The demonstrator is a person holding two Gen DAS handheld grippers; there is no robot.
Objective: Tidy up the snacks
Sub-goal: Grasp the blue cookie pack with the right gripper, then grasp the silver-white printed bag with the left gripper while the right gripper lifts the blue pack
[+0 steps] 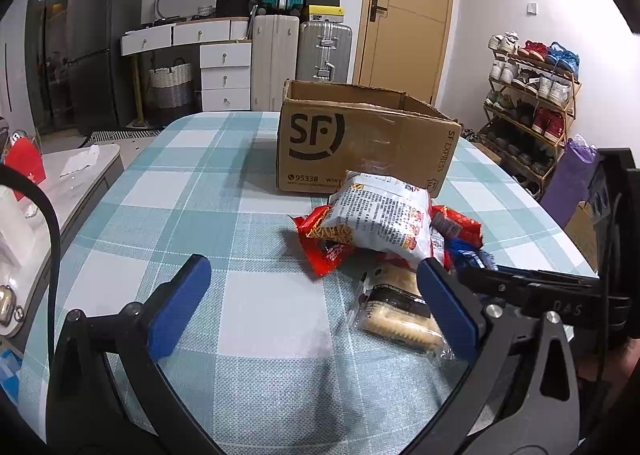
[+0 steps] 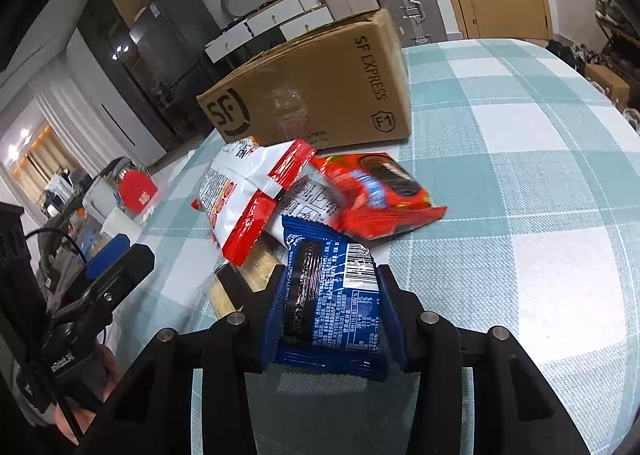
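Your right gripper tilts down toward the table, jaws pinching the blue snack packet at its sides. Just ahead: white-and-red bag overlapping an orange-red packet; cardboard box beyond them. Your left gripper hangs spread wide, nothing between its pads; a cracker pack lies beside its right finger.

The table wears a teal-and-white checked cloth. An open cardboard box stands on it toward twelve o'clock. Just in front of the box lies a heap of snack packets, with a clear-wrapped biscuit pack at its near edge.
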